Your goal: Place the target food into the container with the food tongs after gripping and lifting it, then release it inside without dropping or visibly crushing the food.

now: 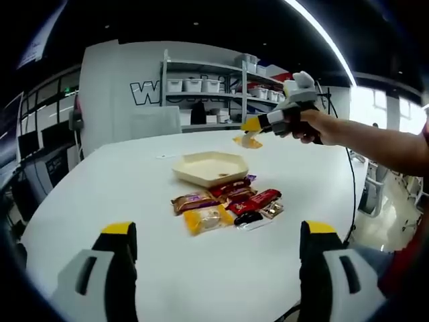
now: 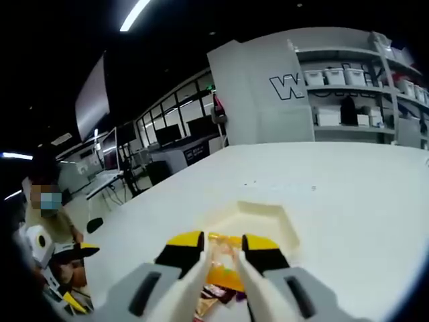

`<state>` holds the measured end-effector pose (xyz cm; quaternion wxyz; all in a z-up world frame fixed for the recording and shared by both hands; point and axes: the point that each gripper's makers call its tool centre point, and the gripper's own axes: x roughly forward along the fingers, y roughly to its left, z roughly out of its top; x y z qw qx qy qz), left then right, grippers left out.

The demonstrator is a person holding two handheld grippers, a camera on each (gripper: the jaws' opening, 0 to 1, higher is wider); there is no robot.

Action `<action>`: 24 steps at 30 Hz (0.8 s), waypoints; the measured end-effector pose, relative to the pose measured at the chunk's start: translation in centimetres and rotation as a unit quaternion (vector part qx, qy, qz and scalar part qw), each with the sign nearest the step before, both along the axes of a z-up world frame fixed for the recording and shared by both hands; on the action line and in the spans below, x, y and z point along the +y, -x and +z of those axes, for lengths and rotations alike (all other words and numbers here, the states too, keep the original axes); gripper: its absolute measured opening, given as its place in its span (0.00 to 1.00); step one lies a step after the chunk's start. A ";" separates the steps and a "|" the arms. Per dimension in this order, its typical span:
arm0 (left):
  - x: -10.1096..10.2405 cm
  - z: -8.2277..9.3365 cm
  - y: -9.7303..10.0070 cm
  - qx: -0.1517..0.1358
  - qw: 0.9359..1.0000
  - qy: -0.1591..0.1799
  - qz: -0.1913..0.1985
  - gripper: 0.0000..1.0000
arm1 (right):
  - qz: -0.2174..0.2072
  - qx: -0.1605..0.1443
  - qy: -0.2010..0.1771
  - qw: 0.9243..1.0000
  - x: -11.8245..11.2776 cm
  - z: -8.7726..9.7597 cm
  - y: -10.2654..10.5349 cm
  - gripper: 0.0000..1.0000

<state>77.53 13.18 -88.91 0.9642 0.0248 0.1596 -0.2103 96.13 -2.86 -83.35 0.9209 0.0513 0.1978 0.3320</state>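
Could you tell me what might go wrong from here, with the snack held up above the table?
1. The right tongs pinch the yellow wrapped snack by its edge, so it could slip out.
2. It hangs beyond the beige hexagonal tray, not over it; releasing now would likely miss.
3. Squeezing harder could crush it.
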 end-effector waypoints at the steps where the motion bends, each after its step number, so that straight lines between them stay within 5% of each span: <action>1: 0.1 0.0 0.0 0.002 1.000 0.003 0.001 0.99 | 0.001 -0.002 0.004 1.000 0.2 0.0 -0.2 0.16; 10: 0.7 0.7 0.0 -0.010 1.000 0.001 0.013 0.97 | 0.000 -0.016 -0.002 1.000 1.2 0.6 -1.5 0.19; 12: 0.7 0.8 -0.1 -0.012 1.000 0.001 0.013 0.97 | -0.008 -0.055 -0.004 0.998 1.2 1.5 -2.2 0.22; 17: 1.0 0.9 -0.1 -0.014 1.000 -0.002 0.015 0.96 | 0.008 -0.039 -0.022 0.999 1.5 1.4 -1.6 0.23; 24: 0.7 0.6 0.0 -0.010 1.000 0.000 0.012 0.96 | 0.011 -0.048 0.008 0.999 1.0 0.9 -1.1 0.23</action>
